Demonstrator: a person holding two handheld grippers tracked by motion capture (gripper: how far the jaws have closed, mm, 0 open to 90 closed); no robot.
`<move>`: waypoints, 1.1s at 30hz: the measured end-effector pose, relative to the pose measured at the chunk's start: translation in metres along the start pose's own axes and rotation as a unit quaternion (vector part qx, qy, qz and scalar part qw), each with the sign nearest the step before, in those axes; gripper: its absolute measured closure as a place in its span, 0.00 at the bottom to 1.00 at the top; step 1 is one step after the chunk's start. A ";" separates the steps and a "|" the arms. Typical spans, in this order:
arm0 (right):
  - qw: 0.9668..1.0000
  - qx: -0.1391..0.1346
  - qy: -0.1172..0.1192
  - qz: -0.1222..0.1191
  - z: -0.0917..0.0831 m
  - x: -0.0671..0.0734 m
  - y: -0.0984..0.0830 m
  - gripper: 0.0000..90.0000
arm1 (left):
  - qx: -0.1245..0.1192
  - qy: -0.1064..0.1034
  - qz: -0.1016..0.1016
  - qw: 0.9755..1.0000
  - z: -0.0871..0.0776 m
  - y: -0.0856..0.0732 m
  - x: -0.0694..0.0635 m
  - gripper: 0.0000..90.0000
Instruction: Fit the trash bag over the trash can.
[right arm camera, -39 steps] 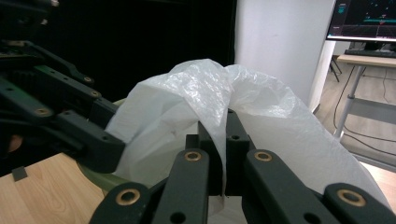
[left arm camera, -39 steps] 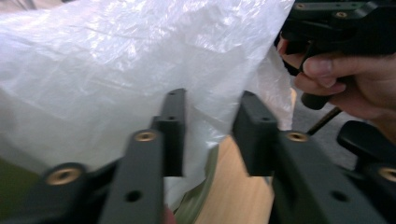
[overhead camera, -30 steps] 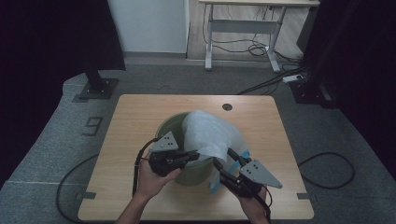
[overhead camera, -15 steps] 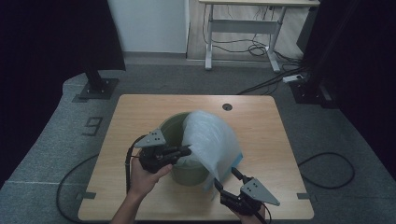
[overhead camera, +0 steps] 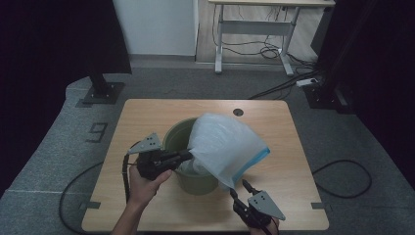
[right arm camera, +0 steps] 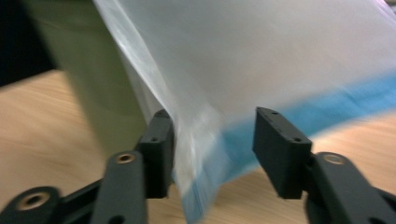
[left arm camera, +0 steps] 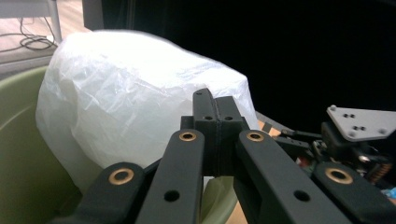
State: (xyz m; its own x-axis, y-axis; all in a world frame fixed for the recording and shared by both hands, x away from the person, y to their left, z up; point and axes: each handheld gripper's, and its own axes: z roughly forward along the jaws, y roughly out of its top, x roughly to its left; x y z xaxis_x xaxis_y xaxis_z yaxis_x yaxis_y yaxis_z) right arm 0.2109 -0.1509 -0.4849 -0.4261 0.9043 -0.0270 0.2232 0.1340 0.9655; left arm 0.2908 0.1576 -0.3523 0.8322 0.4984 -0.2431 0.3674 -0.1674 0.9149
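Clenched tight on a fold of the white plastic bag (overhead camera: 225,147), the left gripper (overhead camera: 185,155) sits left of centre in the high view, its jaws pressed together at the bag's left edge over the bin's rim; in the left gripper view the two black jaws meet flush at the middle of the frame with the bag (left arm camera: 126,102) bulging behind them. The right gripper (overhead camera: 242,188), low in the frame and right of centre, has just been closing its jaws; in the right gripper view they stand apart with the bag's (right arm camera: 261,70) lower corner hanging between them, the left jaw against the film, the right one clear of it, so nothing is gripped.

Largest is the wooden table (overhead camera: 147,117), filling the middle of the high view. On it, at the centre, stands the green bin (overhead camera: 195,178). The bag drapes over the bin's right side, its blue edge strip (overhead camera: 252,161) reaching toward the lower right.
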 end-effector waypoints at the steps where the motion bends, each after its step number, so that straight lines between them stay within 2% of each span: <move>1: 1.000 0.002 -0.008 -0.001 0.000 -0.003 -0.001 0.64 | 0.000 0.000 0.000 1.000 0.000 0.000 0.000 1.00; 2: 1.000 -0.001 -0.005 0.004 0.000 -0.008 -0.001 0.76 | 0.003 0.002 -0.003 1.000 -0.003 -0.003 0.002 1.00; 4: 1.000 -0.007 0.000 0.008 -0.001 -0.013 0.000 0.85 | 0.009 -0.002 -0.005 1.000 -0.005 -0.004 0.004 1.00; 6: 1.000 -0.020 0.007 0.011 -0.004 -0.018 0.004 0.96 | 0.016 -0.001 0.000 1.000 -0.007 -0.007 0.005 1.00; 7: 1.000 -0.028 0.007 0.010 -0.006 -0.020 0.007 0.98 | 0.020 -0.002 0.004 1.000 -0.009 -0.008 0.005 1.00; 11: 0.997 -0.078 -0.007 0.014 -0.018 -0.028 0.020 0.98 | 0.027 -0.004 0.005 1.000 -0.017 -0.016 0.007 1.00; 13: 0.994 -0.101 -0.010 0.026 -0.024 -0.033 0.026 0.98 | 0.030 -0.004 0.006 1.000 -0.022 -0.020 0.008 1.00; 15: 0.992 -0.120 0.001 0.034 -0.028 -0.038 0.033 0.98 | 0.034 -0.004 0.008 0.999 -0.025 -0.023 0.008 1.00; 18: 0.990 -0.137 0.013 0.029 -0.032 -0.037 0.041 0.98 | 0.049 -0.008 0.010 0.999 -0.029 -0.026 0.008 1.00; 19: 0.990 -0.141 0.019 0.027 -0.032 -0.036 0.044 0.98 | 0.048 -0.001 0.011 0.999 -0.031 -0.026 0.009 0.98; 20: 0.989 -0.144 0.027 0.025 -0.032 -0.036 0.046 0.98 | 0.036 0.011 0.013 0.999 -0.033 -0.026 0.008 0.91; 22: 0.988 -0.147 0.035 0.021 -0.030 -0.035 0.048 0.98 | 0.021 0.025 0.015 0.999 -0.035 -0.023 0.006 0.73; 26: 0.990 -0.139 0.035 0.002 -0.026 -0.029 0.051 0.99 | 0.022 0.022 0.036 0.999 -0.037 -0.010 -0.001 0.54; 28: 0.991 -0.126 0.029 -0.011 -0.023 -0.027 0.049 0.99 | 0.020 0.019 0.040 0.999 -0.037 -0.005 -0.004 0.50; 33: 0.994 -0.107 0.023 -0.028 -0.020 -0.026 0.041 0.99 | 0.033 0.016 0.050 0.998 -0.025 0.011 -0.009 0.48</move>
State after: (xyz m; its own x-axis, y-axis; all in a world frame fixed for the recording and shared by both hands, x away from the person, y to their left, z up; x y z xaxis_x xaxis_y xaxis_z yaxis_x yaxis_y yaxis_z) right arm 0.2138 -0.1769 -0.4398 -0.4729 0.8780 -0.0747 0.0095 0.0898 0.9959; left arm 0.2773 0.1723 -0.3324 0.8527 0.5036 -0.1390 0.3102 -0.2740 0.9103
